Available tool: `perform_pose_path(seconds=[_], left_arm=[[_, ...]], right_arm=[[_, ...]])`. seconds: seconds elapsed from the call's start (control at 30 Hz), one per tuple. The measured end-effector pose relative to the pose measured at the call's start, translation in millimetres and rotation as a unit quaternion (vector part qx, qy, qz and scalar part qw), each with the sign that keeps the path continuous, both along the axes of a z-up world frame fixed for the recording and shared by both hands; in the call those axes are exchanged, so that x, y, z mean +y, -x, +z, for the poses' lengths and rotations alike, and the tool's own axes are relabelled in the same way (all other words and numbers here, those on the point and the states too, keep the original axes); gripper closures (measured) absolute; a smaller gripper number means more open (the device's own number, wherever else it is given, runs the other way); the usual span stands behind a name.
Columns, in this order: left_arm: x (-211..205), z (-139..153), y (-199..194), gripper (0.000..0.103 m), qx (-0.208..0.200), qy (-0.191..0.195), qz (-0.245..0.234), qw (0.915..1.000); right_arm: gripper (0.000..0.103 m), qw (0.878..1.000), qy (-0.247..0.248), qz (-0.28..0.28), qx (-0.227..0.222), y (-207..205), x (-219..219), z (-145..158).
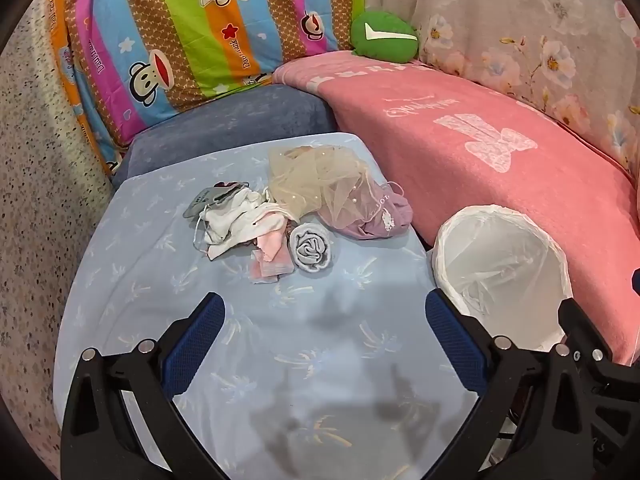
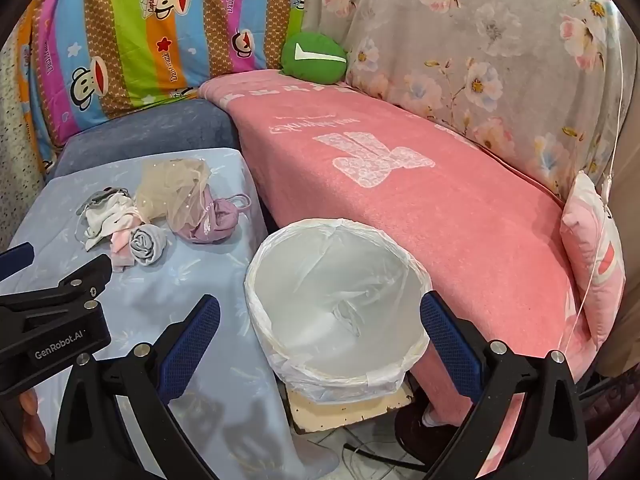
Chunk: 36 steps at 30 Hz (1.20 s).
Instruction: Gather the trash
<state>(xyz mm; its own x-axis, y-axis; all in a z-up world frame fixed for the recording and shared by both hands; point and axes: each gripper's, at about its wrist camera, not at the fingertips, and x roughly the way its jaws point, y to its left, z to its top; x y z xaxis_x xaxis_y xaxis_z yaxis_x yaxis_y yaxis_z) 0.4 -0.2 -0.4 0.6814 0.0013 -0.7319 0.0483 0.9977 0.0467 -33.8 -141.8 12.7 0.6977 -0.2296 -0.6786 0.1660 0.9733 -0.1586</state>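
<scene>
Blue-padded left tool (image 1: 324,312) wide, empty, above surface (image 1: 140,280). Right tool (image 2: 320,316) wide over bin (image 2: 280,240). Trash pile (image 1: 276,216) untouched.

We've got a pink blanket (image 2: 400,208) across the sofa at centre right, a striped monkey-print cushion (image 1: 192,40) upper left, floral fabric (image 2: 500,52) upper right, speckled wall (image 1: 36,184) on the left.

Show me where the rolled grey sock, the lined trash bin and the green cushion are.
rolled grey sock (image 1: 311,249), left wrist view, its spiral centre.
lined trash bin (image 2: 400,254), right wrist view, far rim.
green cushion (image 2: 310,68), right wrist view, lower face.
</scene>
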Motion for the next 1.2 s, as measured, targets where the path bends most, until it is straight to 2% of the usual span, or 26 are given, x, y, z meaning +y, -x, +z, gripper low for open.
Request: perform_pose_path(seconds=[1.2], left_arm=[[-6.7,10.2,3.2,0.007,-0.017,0.002,-0.01,0.9998]], right_arm=[[0.006,1.0,-0.002,-0.001,-0.002,-1.2,-4.9,3.7]])
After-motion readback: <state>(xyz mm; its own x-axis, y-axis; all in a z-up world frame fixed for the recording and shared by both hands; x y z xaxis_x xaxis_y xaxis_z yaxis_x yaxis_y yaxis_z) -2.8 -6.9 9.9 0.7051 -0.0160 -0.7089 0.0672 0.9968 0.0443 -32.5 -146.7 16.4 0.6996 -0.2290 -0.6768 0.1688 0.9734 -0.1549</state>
